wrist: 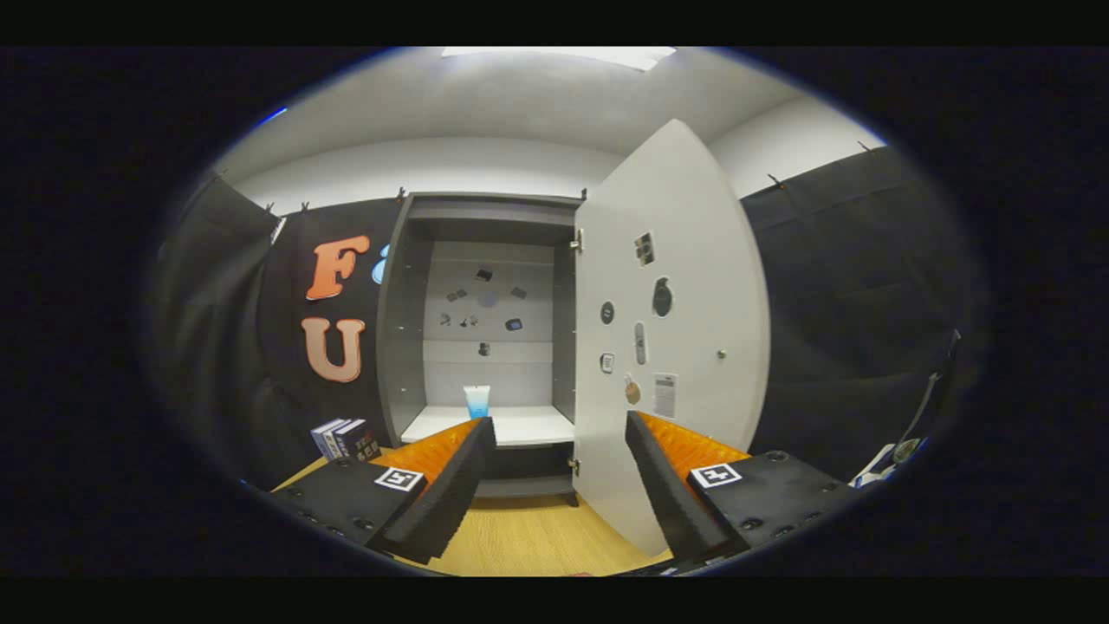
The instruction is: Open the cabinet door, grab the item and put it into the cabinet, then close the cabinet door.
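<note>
A small stack of books [345, 438] is standing on the wooden tabletop [528, 537] at the far left, against the black cloth wall and just beside the cabinet's left side. Next to it the grey cabinet [394, 321] is standing open, its pale back panel carrying several small dark stickers or magnets too small to make out. On the white shelf [520, 426] inside, toward its left half, a translucent cup [476, 401] with a blue lower part is sitting upright, well inside the cabinet and touching nothing but the shelf. The tool [561, 433] is hovering in front of the opening with its two fingers spread wide apart and nothing between them; the cup is showing just above the tip of the left finger, beyond it rather than in its grasp. To the right of the opening the white cabinet door [693, 286] is hanging swung outward on its hinges, its inner face turned this way, dotted with a few stickers and a small round knob [721, 354] near its outer edge. The right finger is lying in front of the door's lower part. Beyond the door, black cloth is covering the booth wall
</note>
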